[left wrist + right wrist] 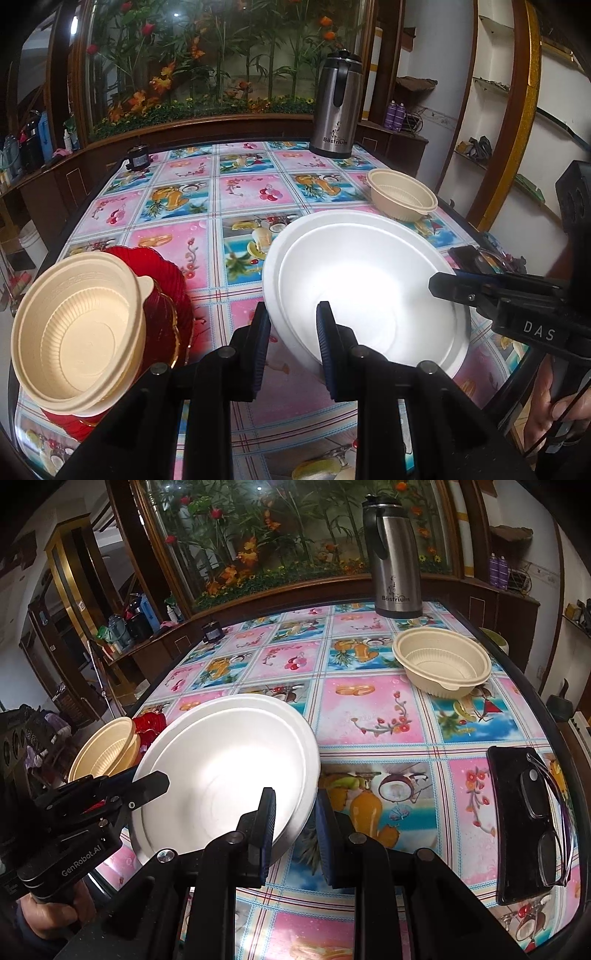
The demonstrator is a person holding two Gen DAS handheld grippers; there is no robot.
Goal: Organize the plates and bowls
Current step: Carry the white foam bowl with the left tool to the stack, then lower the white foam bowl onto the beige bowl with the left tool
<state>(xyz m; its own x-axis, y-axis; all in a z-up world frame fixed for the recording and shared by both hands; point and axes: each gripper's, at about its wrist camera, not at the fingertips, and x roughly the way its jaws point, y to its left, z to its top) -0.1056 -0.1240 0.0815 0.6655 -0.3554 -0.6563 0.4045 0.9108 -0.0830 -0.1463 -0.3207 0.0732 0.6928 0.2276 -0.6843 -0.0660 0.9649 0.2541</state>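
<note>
Two stacked white plates (369,277) (221,760) hang a little above the patterned table, held from both sides. My left gripper (293,332) (155,782) is shut on their near left rim. Opposite it, my right gripper (295,823) (443,284) is shut on the right rim. At the left edge of the table a cream bowl (77,332) (99,749) sits on a red glass plate (166,291) (149,723). A second cream bowl (402,199) (443,664) stands alone at the far right.
A steel thermos jug (334,107) (395,557) stands at the table's far edge, and a small dark jar (137,157) (211,632) at the far left corner. A black phone (517,823) with glasses (546,812) on it lies near the right edge.
</note>
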